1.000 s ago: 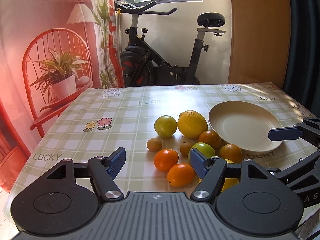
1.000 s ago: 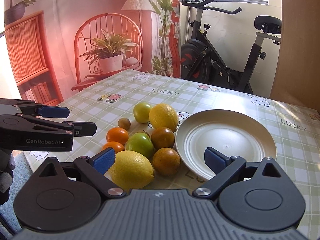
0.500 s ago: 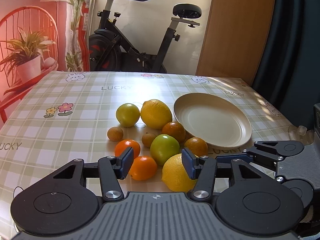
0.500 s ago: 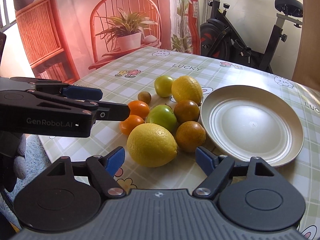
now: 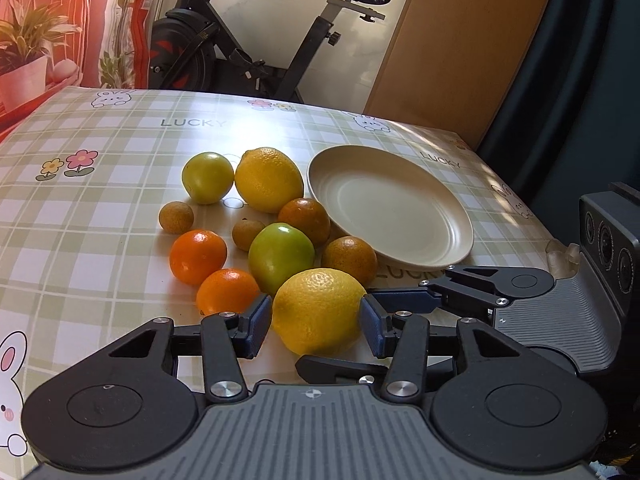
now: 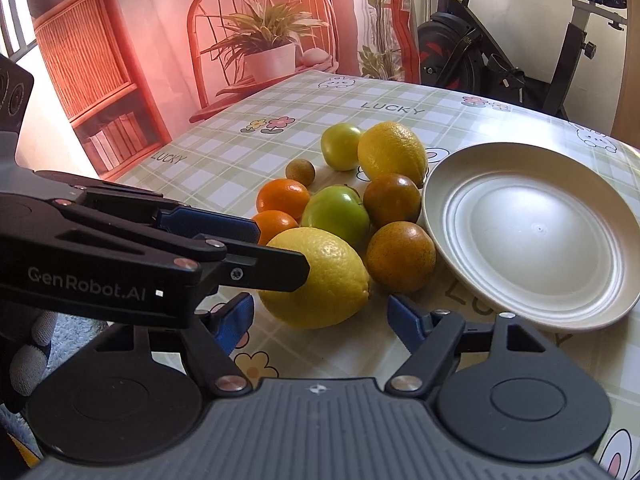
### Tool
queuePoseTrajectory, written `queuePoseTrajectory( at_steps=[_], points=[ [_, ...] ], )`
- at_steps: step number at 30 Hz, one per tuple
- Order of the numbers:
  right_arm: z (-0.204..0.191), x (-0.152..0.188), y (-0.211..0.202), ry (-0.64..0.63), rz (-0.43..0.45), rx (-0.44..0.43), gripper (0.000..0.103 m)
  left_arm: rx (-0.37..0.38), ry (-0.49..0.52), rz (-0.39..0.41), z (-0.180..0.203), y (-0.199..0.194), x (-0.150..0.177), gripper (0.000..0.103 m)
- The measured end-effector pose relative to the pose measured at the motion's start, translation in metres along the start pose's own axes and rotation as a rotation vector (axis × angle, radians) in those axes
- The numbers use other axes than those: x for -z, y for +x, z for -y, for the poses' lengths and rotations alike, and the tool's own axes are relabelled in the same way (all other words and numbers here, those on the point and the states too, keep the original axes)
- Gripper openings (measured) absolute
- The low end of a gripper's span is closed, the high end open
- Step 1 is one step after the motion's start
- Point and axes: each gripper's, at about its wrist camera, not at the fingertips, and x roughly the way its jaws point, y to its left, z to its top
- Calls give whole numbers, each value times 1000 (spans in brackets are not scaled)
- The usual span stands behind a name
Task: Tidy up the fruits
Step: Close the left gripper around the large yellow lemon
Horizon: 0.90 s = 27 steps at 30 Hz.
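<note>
Fruit sits in a tight cluster on your bench point(image 5: 100, 208), just left of a cream plate point(image 5: 436, 216) that carries nothing. Nearest you is a big yellow lemon point(image 5: 318, 312) with pebbled skin. Behind it lie a green apple point(image 5: 280, 258), two bright oranges point(image 5: 198, 256), two brownish-green mottled oranges point(image 5: 306, 218), two small tan round fruits point(image 5: 176, 217), a yellow-green round fruit point(image 5: 207, 177) and a second lemon point(image 5: 268, 179) at the far side.

The checked cloth on the bench has "LUCKY" printed in several spots, along with rabbits and flowers. Seen from the right wrist, the side of your left tool reads "GenRobot.AI".

Your left hand-held gripper point(image 5: 316, 326) is closing around the near lemon: its blue pads point(image 5: 258, 326) flank the fruit on both sides, right at the skin or just touching, and you cannot tell whether they press yet. Your right hand-held gripper point(image 6: 320, 322) is also closing, jaws still wide, pads clear of the fruit and grasping nothing. It sits just in front of the same lemon, with its fingers reaching under the left tool.
</note>
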Motion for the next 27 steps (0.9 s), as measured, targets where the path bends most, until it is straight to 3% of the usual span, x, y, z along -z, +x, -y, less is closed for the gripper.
queuePoseTrajectory(
  at_steps=[19,27],
  points=[
    [0,2,10,13,10,2,68,29,-50,-6,-2,5,7,56],
    [1,6,3,35,18,3,68,31,6,2,10,-2,5,56]
  ],
)
